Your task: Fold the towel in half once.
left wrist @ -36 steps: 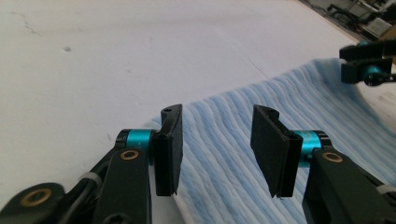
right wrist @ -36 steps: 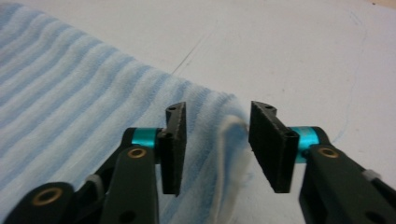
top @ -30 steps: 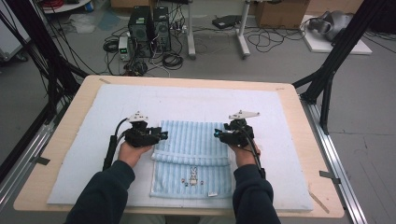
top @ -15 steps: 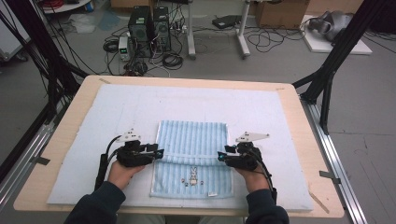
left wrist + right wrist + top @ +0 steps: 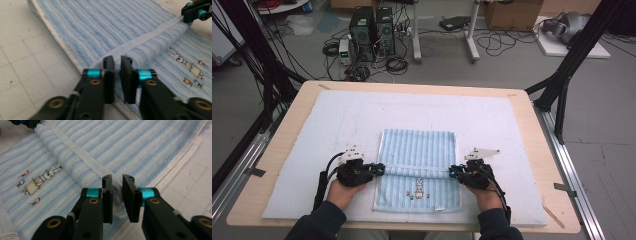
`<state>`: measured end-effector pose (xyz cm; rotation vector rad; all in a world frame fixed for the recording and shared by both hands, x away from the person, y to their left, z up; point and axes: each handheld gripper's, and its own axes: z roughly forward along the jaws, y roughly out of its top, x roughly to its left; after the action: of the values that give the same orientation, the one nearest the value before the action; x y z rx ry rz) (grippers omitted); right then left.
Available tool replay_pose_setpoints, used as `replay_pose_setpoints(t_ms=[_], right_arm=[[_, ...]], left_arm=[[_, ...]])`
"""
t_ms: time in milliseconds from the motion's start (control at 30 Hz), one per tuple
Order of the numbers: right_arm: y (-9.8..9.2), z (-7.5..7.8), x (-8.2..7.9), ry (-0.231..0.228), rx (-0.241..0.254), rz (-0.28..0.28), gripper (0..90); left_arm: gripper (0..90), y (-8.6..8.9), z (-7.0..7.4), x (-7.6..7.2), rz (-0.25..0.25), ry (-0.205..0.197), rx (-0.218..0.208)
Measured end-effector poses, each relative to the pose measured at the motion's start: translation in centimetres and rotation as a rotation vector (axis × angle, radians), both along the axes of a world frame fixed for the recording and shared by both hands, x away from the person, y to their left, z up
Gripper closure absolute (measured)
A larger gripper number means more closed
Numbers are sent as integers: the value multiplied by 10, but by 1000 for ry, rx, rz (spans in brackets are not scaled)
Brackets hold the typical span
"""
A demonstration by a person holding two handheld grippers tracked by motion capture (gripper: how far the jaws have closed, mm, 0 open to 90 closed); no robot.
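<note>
Two grippers noted at the folded edge of a blue striped towel (image 5: 418,159). Left gripper (image 5: 379,169) clamped on the fold's left end, jaws just closed with cloth between. Right gripper (image 5: 453,173) likewise pinched on the right end, jaws just closed on cloth. Towel lying flat on white mat (image 5: 507,125), far part folded toward the person, rabbit embroidery (image 5: 418,189) exposed below the fold.

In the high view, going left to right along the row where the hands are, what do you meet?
Left tool → rabbit picture on the blue striped towel → right tool.
</note>
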<state>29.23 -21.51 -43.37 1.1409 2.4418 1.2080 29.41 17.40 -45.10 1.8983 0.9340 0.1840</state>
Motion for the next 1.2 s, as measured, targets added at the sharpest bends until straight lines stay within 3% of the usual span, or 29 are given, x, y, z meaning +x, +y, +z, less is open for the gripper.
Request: replay_pose_setpoints(t_ms=[467, 800, 933, 967, 1067, 1200], right_arm=[[-6, 8, -19, -75, 9, -4, 833], [-10, 8, -44, -122, 5, 27, 832], [-10, 5, -50, -120, 5, 31, 832], [-10, 4, -51, -121, 1, 33, 831], [-10, 2, -51, -120, -6, 29, 828], [-11, 2, -49, -121, 0, 25, 829]], left_arm=[[875, 1, 12, -21, -40, -50, -59], [882, 4, 10, -39, -62, -58, -42], [886, 9, 6, -45, -51, -49, -51], [872, 11, 6, -44, -31, -49, -57], [694, 16, 9, -36, 28, -37, -85], [568, 14, 11, -21, 36, -31, -118]])
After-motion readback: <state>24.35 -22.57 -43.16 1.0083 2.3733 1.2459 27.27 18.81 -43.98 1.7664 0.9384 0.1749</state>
